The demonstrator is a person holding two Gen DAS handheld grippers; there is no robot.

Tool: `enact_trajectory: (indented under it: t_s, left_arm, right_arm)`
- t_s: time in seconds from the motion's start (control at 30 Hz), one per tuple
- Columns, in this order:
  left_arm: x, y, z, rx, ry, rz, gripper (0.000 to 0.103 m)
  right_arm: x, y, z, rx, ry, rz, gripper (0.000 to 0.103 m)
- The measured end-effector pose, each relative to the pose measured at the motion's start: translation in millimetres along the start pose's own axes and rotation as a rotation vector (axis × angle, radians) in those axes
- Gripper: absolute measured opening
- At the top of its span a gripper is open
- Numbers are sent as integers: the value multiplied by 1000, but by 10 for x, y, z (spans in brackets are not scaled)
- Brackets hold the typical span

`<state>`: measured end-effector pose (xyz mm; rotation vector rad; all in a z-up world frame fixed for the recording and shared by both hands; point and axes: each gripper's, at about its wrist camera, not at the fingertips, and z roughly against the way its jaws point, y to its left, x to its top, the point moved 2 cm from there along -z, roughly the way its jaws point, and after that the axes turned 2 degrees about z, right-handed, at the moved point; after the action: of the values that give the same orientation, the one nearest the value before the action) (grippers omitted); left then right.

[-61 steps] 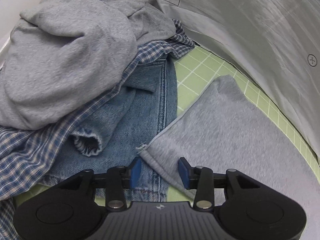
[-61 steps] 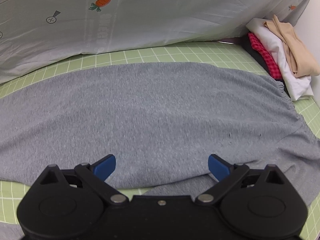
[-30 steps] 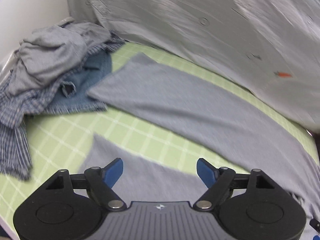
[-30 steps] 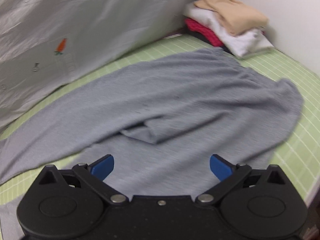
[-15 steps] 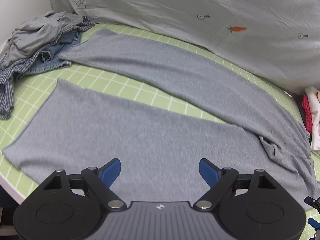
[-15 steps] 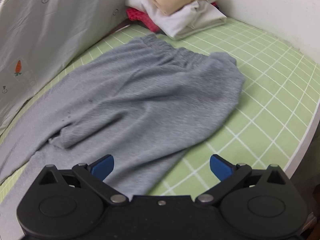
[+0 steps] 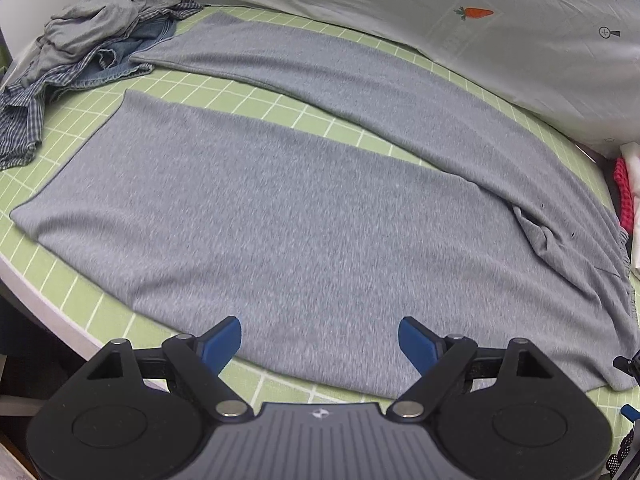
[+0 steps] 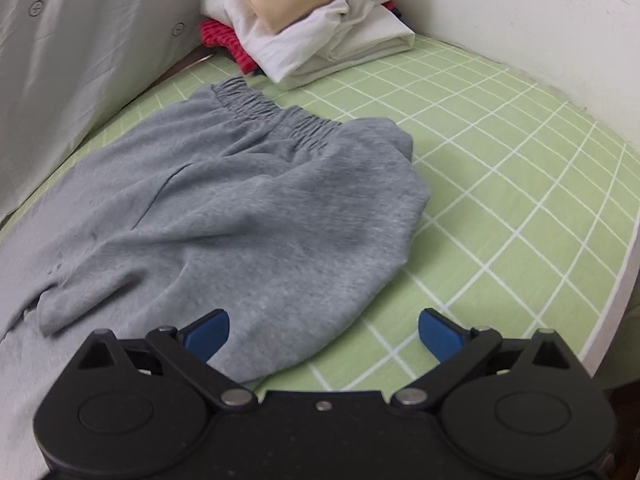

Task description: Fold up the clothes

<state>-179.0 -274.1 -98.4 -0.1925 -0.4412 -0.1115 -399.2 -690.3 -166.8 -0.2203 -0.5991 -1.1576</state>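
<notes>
A pair of grey knit sweatpants [image 7: 304, 216] lies spread flat on the light-green mat with a white grid [image 7: 256, 100], filling the middle of the left wrist view. Its two legs run toward the upper left and are parted by a wedge of bare mat. In the right wrist view its gathered elastic waistband [image 8: 276, 114] sits in the upper middle, with the seat bunched and rounded toward the frame's centre.

The left gripper [image 7: 320, 338] hangs at the bottom of its frame with its blue-padded jaws spread wide above the near leg's edge, gripping nothing. The right gripper [image 8: 324, 330] at the bottom of its frame is likewise wide open and empty, above the garment's near rim and bare mat.

A rumpled heap of grey, checked and denim clothes [image 7: 88, 52] lies at the upper left of the left view. A folded stack of beige, white and red garments [image 8: 308, 28] sits at the top of the right view. A pale sheet printed with a carrot [image 7: 472, 12] stands behind the mat.
</notes>
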Motion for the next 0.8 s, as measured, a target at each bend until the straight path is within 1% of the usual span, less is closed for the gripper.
enact_trajectory:
  t_s: [0.07,0.17,0.27,0.33,0.4,0.43,0.53,0.57,0.63,0.7,0.8]
  left_arm:
    - [-5,25,-19,-6,4,19,86]
    - [-7,92,-65,-10,14,46,86]
    - [-9,208,-125,-25,31,89,86]
    - [-13,342,-167,-52,45,154,86]
    - [-13,507,-201,-86,47,239,86]
    - [-11,607,-220,-106,49,288,86]
    - [39,924,-284,-133,58,419,86]
    - [63,1030,-300,-132,57,451,86]
    - [133,1239,-315,-92,41,486,86]
    - [218,1434,-324,-47,24,500,87]
    - [358,1742,-342,-6,7,525,87]
  right_arm:
    - [34,2,-15,-10,-1,5,97]
    - [42,9,-21,-5,4,5,97]
    - [-19,74,9,-15,17,34,97]
    - [-67,120,31,-22,28,53,98]
    - [-112,155,54,-23,37,61,99]
    - [-129,165,66,-25,40,56,99]
    - [-167,192,93,-31,49,36,100]
    - [-176,204,99,-35,53,31,100]
    - [-186,240,99,-49,60,24,100]
    - [-189,293,89,-65,66,17,100]
    - [-197,389,74,-82,74,3,100]
